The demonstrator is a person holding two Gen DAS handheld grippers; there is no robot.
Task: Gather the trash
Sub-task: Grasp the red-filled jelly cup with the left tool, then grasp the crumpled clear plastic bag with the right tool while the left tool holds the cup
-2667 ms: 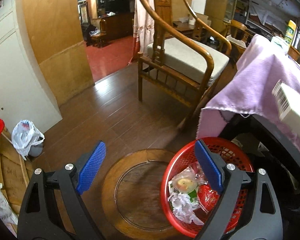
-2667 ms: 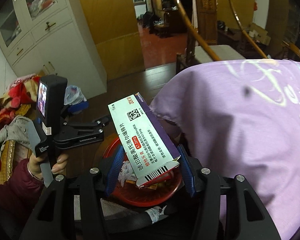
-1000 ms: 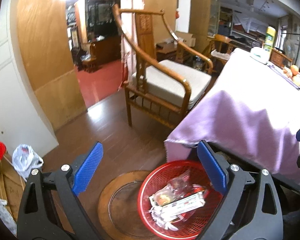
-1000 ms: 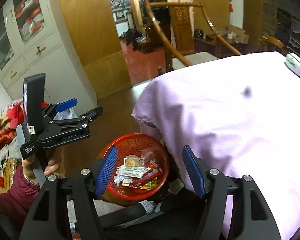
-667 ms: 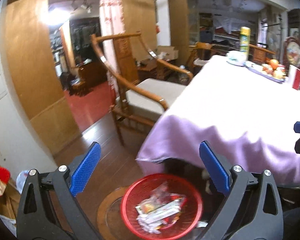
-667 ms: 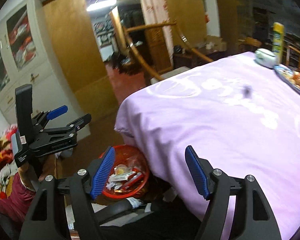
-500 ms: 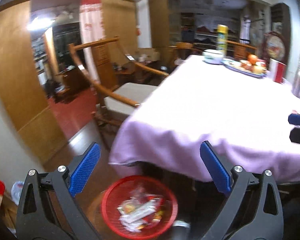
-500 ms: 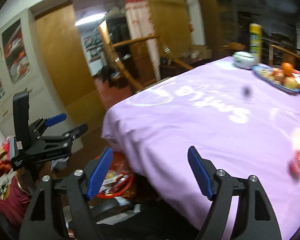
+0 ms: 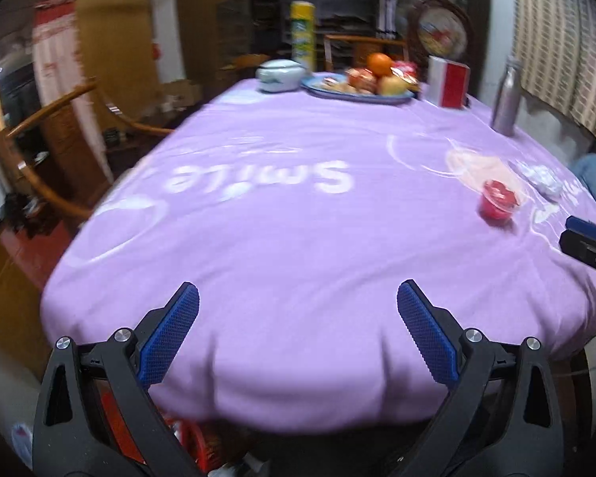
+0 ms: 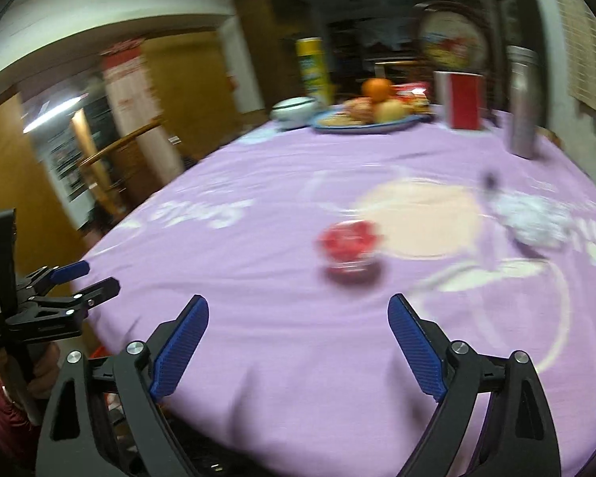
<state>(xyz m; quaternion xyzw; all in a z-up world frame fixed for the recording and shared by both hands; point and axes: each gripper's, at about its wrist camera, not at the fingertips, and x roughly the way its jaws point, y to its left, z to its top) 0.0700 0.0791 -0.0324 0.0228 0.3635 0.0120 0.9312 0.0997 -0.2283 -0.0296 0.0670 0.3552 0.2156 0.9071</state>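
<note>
On the purple tablecloth (image 9: 298, 206) sits a small red cup (image 9: 496, 200) beside a crumpled white wrapper (image 9: 544, 177) and a pale clear bag (image 9: 476, 163). My left gripper (image 9: 298, 302) is open and empty over the near table edge. My right gripper (image 10: 298, 310) is also empty, its jaws still opening, with the red cup (image 10: 349, 246) a short way ahead and the wrapper (image 10: 536, 218) further right. Each gripper shows in the other's view: right gripper (image 9: 568, 230), left gripper (image 10: 97, 276). A sliver of the red basket (image 9: 115, 413) shows under the table edge.
At the far end stand a blue fruit plate (image 9: 357, 93), a white lidded bowl (image 9: 278, 75), a yellow can (image 9: 302, 35), a red and white box (image 9: 449, 81) and a metal bottle (image 9: 506, 99). A wooden chair (image 9: 59, 127) stands left of the table.
Both views swung up from the red basket on the floor to the tabletop. The box the right gripper held now lies in the basket, and its jaws have widened.
</note>
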